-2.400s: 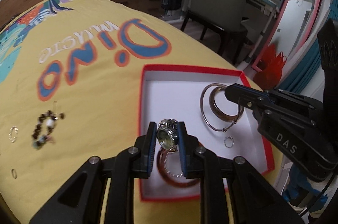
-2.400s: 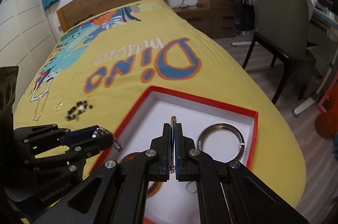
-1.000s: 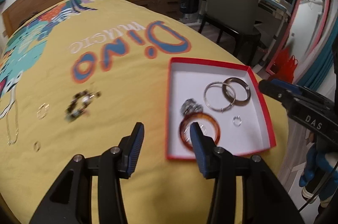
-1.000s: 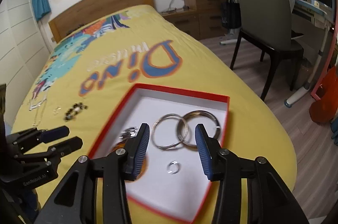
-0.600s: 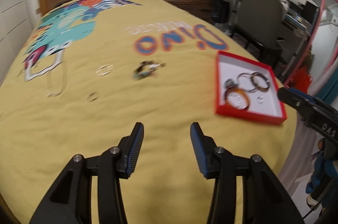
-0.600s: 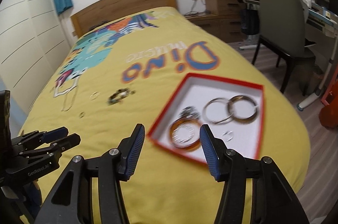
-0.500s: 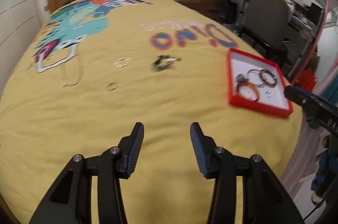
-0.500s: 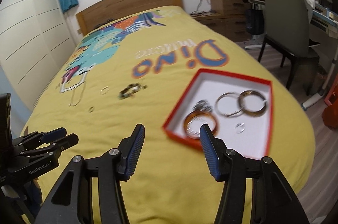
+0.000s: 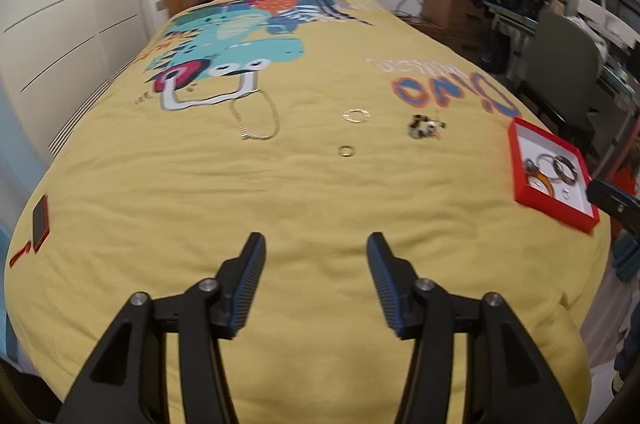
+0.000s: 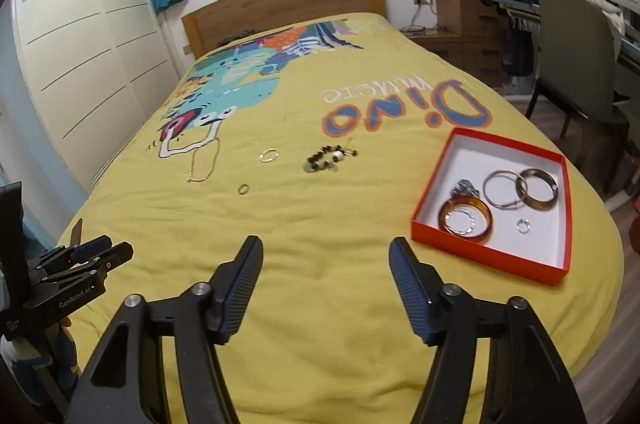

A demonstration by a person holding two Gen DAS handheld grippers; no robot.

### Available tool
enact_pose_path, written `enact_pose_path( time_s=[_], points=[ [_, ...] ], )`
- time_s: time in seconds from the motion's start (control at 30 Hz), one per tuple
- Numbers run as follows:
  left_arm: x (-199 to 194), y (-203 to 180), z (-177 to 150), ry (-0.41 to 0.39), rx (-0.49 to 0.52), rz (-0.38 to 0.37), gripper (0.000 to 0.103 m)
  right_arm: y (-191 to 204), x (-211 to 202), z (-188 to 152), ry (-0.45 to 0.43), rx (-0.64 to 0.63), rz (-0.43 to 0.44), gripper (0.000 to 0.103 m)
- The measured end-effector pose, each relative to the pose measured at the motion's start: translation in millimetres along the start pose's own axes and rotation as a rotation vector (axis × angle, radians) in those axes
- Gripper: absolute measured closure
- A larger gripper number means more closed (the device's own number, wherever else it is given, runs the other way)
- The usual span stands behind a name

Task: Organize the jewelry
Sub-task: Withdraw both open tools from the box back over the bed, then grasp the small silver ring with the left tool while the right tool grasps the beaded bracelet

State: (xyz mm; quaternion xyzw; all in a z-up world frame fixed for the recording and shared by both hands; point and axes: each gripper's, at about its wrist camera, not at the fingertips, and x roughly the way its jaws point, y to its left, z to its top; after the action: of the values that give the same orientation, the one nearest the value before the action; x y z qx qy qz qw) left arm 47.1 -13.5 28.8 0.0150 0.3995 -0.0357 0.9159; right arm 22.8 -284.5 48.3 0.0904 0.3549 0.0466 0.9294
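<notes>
A red box (image 10: pixel 430 224) with a white floor lies on the yellow bedspread at the right; inside are an amber bangle (image 10: pixel 464 216), a silver hoop (image 10: pixel 502 188), a brown bangle (image 10: pixel 537 190), a watch and a small ring. Loose on the spread lie a dark beaded bracelet (image 10: pixel 327 158), a thin chain (image 10: pixel 204 159), a flat ring (image 10: pixel 269 155) and a small ring (image 10: pixel 243 189). My left gripper (image 9: pixel 316 248) and right gripper (image 10: pixel 326 256) hover over bare spread near the bed's foot, jaws opening, nothing between them. The box (image 9: pixel 520 191) is at the left wrist view's right edge.
A red phone (image 9: pixel 40 224) lies at the bed's left edge. A wooden headboard (image 10: pixel 288 3) stands at the far end, white wardrobe doors on the left. A grey chair (image 10: pixel 576 55) and a cluttered desk are to the right of the bed.
Both grippers let go of their pieces in the box, then pulled back and swung left towards the bed's foot. Their jaws spread wider. The box now sits far right in both views.
</notes>
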Motion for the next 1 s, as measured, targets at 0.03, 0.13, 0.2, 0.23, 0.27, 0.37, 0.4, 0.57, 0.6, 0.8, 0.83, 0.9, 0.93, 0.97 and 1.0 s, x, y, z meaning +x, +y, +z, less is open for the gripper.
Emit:
enact_pose_path(
  time_s=[0.03,0.13,0.2,0.23,0.27,0.37,0.4,0.57,0.6,0.8,0.83,0.9,0.93,0.97,1.0],
  points=[
    [3.5,6.4,-1.4,0.009,-0.017,-0.001,0.050,2.8,1.5,0.9,0.000,-0.002,0.004,0.035],
    [12.7,13.5,-3.3,0.020,-0.028,0.012,0.050,8.2,7.7,1.3,0.000,-0.004,0.018,0.034],
    [23.1,17.8,-2.6,0.037,-0.035,0.010,0.050,8.7,16.2,2.2,0.010,0.000,0.031,0.035],
    [26.8,17.7,-2.1,0.041,-0.035,0.010,0.050,8.0,22.5,2.7,0.019,0.002,0.033,0.035],
    [32.5,17.8,-0.9,0.045,-0.031,0.010,0.050,7.1,28.8,3.3,0.026,0.006,0.032,0.035],
    [51.7,15.2,3.8,0.070,-0.022,-0.003,0.050,3.8,48.8,5.8,0.057,0.016,0.036,0.034],
    [55.7,13.8,4.6,0.075,-0.019,-0.008,0.050,2.6,58.4,7.7,0.070,0.017,0.034,0.035],
    [92.5,1.5,16.8,0.111,0.005,-0.047,0.050,-2.8,96.4,18.4,0.113,0.020,0.038,0.034],
    [99.1,-0.1,19.4,0.116,0.004,-0.055,0.050,-4.1,104.6,21.0,0.121,0.020,0.037,0.034],
    [149.2,-9.9,45.8,0.144,-0.004,-0.111,0.050,-6.5,161.2,39.7,0.175,0.012,0.040,0.034],
    [154.9,-11.2,49.5,0.146,-0.003,-0.113,0.050,-6.7,167.8,41.2,0.182,0.011,0.042,0.033],
    [170.4,-13.9,58.4,0.154,-0.001,-0.120,0.050,-6.9,189.9,47.7,0.202,0.014,0.046,0.033],
    [181.0,-15.7,64.1,0.164,-0.001,-0.122,0.050,-7.1,198.7,50.3,0.209,0.018,0.047,0.033],
    [187.8,-16.5,67.5,0.172,-0.002,-0.125,0.050,-7.9,212.2,54.8,0.219,0.024,0.049,0.033],
    [194.8,-17.9,71.0,0.181,-0.001,-0.129,0.050,-8.3,220.9,57.3,0.225,0.029,0.052,0.032]
  ],
)
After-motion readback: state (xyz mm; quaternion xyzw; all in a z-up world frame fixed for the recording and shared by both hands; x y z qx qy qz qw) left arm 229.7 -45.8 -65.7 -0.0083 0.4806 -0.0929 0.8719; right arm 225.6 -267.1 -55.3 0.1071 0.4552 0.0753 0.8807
